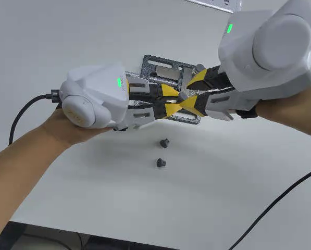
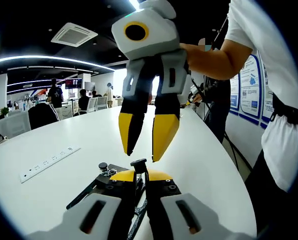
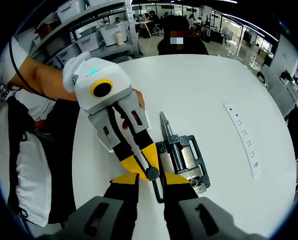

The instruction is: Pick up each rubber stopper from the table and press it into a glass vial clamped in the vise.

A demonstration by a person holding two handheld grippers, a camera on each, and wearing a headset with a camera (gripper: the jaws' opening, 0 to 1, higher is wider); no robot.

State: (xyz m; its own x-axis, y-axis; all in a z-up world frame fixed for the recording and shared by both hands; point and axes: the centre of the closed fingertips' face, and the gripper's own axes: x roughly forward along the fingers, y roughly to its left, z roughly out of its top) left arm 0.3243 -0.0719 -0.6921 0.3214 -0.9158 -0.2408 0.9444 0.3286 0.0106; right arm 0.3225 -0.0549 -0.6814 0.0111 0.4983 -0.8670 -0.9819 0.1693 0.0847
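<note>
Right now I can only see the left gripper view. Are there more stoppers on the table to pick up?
Observer: Yes. The head view shows a nearer stopper and a farther stopper lying loose on the table, on the person's side of the grippers and apart from each other.
Operator: Is my stopper lined up with the other gripper?
Observer: In the right gripper view, the held stopper, pinched by the left gripper, sits in line with the gap between the right gripper's open jaws.
</note>
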